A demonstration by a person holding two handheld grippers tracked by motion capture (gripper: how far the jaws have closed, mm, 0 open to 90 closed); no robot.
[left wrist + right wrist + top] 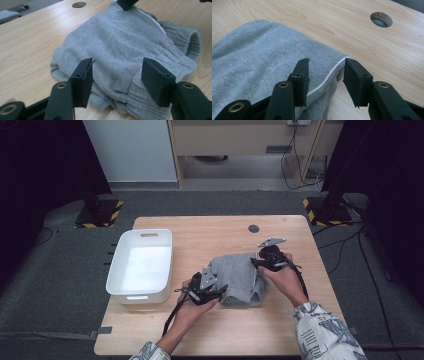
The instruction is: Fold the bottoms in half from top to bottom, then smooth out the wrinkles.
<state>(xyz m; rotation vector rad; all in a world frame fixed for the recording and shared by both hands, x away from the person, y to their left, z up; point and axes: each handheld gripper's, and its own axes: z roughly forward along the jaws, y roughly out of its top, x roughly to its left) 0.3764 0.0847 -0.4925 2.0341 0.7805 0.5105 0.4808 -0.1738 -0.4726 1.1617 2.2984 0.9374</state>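
A folded grey garment [240, 277] with a ribbed cuff lies right of the table's middle. My left gripper [219, 292] is at its near-left edge; in the left gripper view its jaws [117, 67] stand apart over the cloth's [120, 42] folded edge, pads not pressing on it. My right gripper [260, 263] is at the garment's far-right corner. In the right gripper view it [325, 66] is open, with the white-trimmed edge of the cloth [257, 55] running between the jaws. A tip of the right gripper [126, 3] shows at the cloth's far side.
A white plastic bin [116, 265] stands at the left edge of the wooden table [200, 330], close to my left hand. A round cable hole [254, 228] sits in the tabletop beyond the garment. Bare wood lies in front and at the far side.
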